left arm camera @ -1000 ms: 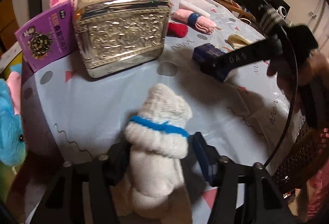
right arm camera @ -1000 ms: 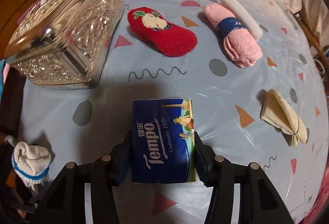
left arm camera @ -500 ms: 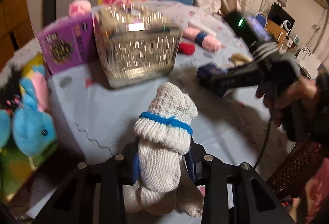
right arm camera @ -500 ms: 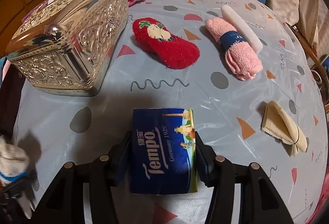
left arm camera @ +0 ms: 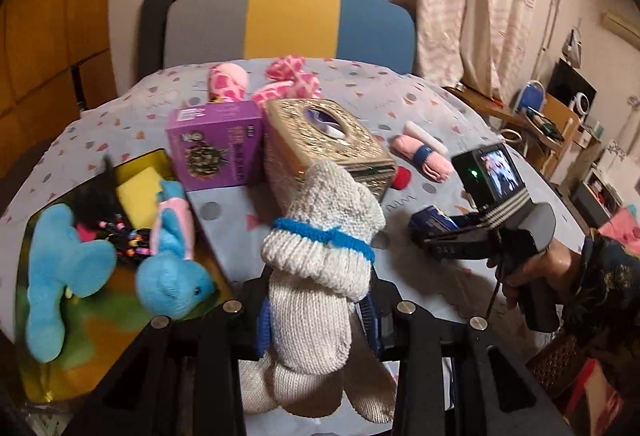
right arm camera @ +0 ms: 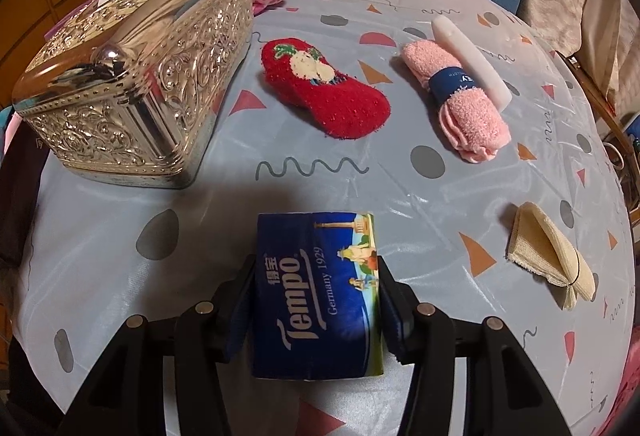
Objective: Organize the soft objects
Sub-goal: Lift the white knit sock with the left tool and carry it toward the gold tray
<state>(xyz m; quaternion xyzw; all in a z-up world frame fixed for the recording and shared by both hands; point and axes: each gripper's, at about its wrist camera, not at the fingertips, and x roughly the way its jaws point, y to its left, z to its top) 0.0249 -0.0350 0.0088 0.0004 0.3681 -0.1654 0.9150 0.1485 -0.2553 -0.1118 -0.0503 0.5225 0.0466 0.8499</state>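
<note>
Raised well above the table since a second ago, the left gripper (left arm camera: 316,312) stays clamped on the white sock roll (left arm camera: 320,256), long axis pointing far, blue band across. At near left, a yellow tray (left arm camera: 156,160) holds blue plush toys (left arm camera: 172,268) and a yellow sponge (left arm camera: 138,192). The right gripper (right arm camera: 316,300) grips the Tempo tissue pack (right arm camera: 316,292), lengthwise away, near the silver tissue box (right arm camera: 136,84).
</note>
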